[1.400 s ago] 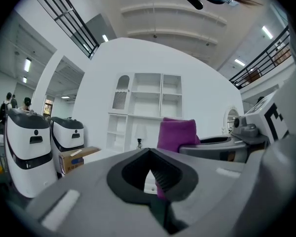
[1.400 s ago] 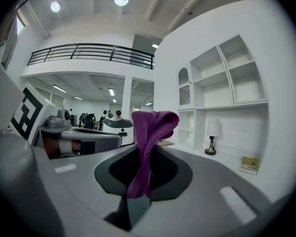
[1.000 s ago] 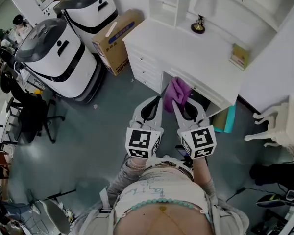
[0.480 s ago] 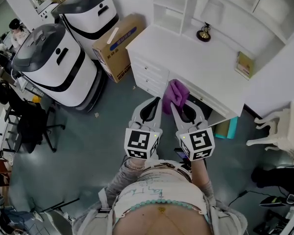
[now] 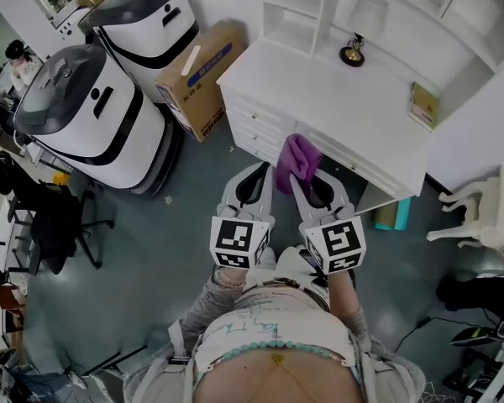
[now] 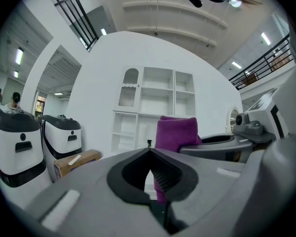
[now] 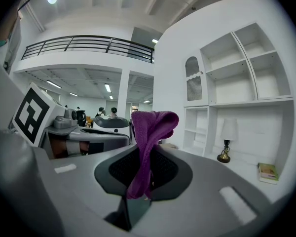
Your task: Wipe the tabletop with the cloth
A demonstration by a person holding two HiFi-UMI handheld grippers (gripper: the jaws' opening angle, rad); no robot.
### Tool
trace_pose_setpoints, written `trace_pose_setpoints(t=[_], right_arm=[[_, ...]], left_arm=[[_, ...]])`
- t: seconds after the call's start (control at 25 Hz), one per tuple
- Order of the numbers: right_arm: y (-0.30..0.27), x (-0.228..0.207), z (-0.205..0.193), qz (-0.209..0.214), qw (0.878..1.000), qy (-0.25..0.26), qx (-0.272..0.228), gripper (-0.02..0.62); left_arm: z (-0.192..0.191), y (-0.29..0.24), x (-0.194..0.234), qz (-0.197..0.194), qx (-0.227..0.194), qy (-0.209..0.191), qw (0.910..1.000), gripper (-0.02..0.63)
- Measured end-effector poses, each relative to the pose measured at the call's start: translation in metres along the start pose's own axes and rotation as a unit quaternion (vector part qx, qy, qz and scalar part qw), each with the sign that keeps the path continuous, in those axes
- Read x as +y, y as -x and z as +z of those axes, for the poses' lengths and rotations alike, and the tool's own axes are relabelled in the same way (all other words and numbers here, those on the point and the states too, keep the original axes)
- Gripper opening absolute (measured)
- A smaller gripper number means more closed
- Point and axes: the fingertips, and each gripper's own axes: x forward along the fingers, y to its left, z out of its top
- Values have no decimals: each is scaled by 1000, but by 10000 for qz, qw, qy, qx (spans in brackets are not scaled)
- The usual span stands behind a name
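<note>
- R gripper [image 5: 296, 177]: jaws pressed together on the purple cloth [image 5: 296, 159]. Right gripper view showed the cloth [image 7: 149, 132] pinched at its lower end, with the rest standing up and folding over above the tips.
- L gripper [image 5: 265, 173]: jaws closed tip to tip w/ nothing between them. In left gripper view the gripper [image 6: 149, 151] was empty, and the cloth [image 6: 176, 131] showed just beyond, on the R gripper's side.
- Both grippers were side by side, close together, in front of the person's torso and pointed toward the white desk [image 5: 336, 99].
- Cloth position: in head view it overlapped the desk's front edge, by the drawers. Couldn't tell if it touched the top.
- On the desk: a small lamp [image 5: 353, 52] near the back shelves and a book [image 5: 423, 106] at the R end, both well apart from the cloth.
- Left of the desk: a cardboard box [image 5: 197, 70] on the floor, then two white-and-black machines [image 5: 92, 116].
- A white chair [image 5: 479, 217] stood at far R.
</note>
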Motion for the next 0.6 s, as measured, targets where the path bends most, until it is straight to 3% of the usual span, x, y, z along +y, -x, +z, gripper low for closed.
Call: trace_pose_setpoints(t=[0.6], right_arm=[[-63, -23, 11, 266, 9995, 61, 130, 80]], left_arm=[[9, -48, 40, 141, -17, 144, 9998, 2]])
